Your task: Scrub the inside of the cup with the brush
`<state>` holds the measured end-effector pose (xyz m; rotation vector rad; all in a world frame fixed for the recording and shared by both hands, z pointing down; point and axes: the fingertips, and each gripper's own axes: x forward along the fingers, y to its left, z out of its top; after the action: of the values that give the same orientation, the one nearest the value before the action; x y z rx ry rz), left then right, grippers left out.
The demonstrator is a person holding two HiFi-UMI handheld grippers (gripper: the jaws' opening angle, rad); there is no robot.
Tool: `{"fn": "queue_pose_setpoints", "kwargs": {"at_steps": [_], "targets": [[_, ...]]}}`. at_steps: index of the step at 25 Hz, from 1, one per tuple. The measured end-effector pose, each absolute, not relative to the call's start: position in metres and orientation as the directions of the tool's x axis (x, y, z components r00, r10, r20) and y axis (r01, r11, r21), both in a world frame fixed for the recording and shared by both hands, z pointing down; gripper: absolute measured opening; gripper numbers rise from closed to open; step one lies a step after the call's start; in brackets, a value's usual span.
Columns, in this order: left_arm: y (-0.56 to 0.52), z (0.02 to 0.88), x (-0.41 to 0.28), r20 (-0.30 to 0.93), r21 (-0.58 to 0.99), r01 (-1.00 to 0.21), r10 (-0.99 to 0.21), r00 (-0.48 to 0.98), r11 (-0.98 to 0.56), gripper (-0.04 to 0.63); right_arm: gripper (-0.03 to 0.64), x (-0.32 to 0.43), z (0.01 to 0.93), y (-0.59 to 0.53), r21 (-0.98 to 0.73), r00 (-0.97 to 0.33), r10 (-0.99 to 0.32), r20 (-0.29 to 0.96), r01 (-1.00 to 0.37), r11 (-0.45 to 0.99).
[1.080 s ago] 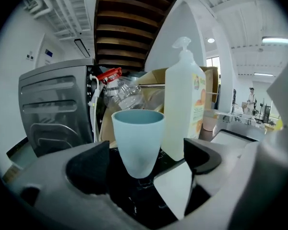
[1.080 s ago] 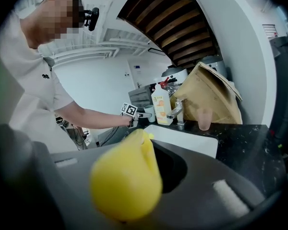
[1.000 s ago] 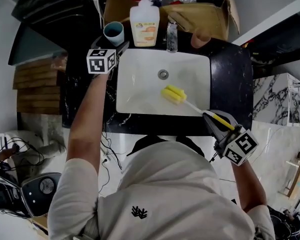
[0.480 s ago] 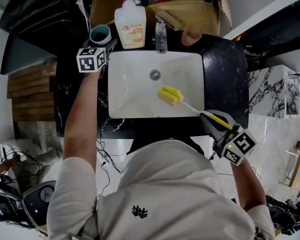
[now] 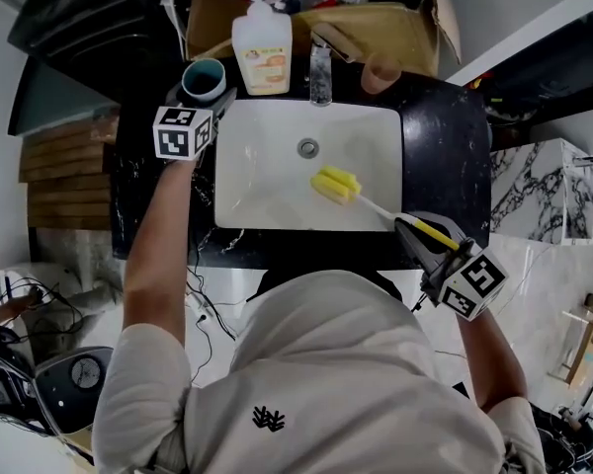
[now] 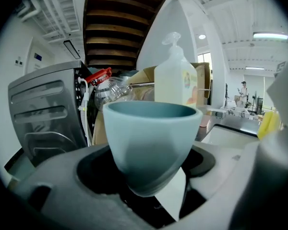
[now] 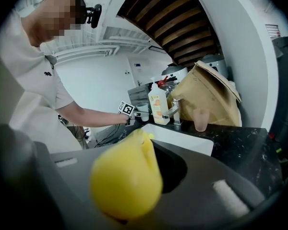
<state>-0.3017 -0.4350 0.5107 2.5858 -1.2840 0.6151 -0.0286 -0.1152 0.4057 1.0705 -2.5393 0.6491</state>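
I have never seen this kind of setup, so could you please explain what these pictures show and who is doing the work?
No robot: a person holds a two-jaw gripper in each hand. One picture comes from a camera on the person's head, looking down; the other two from cameras riding on the grippers, looking along their jaws. Below is a white sink in a black countertop, with a tap, a soap pump bottle and a pinkish tumbler behind it. The left gripper has just been closing its jaws and grips a teal cup by the sink's far left corner. The right gripper grips the yellow handle of a sponge brush, its head over the basin.
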Motion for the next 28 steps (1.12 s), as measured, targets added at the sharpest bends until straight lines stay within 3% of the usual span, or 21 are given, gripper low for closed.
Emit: {"fn": "queue_pose_setpoints", "kwargs": {"at_steps": [21,28], "targets": [[-0.263,0.501,-0.223,0.590,-0.110,-0.671,-0.592,0.549,-0.733,0.371,0.044,-0.011,0.345,-0.132,-0.224,-0.802,-0.500,0.327,-0.579,0.784],[-0.215,0.512,-0.179,0.682,-0.221,-0.544,-0.528,0.507,-0.809,0.371,0.044,-0.017,0.332,-0.133,-0.193,-0.847,-0.420,0.327,-0.495,0.847]]}}
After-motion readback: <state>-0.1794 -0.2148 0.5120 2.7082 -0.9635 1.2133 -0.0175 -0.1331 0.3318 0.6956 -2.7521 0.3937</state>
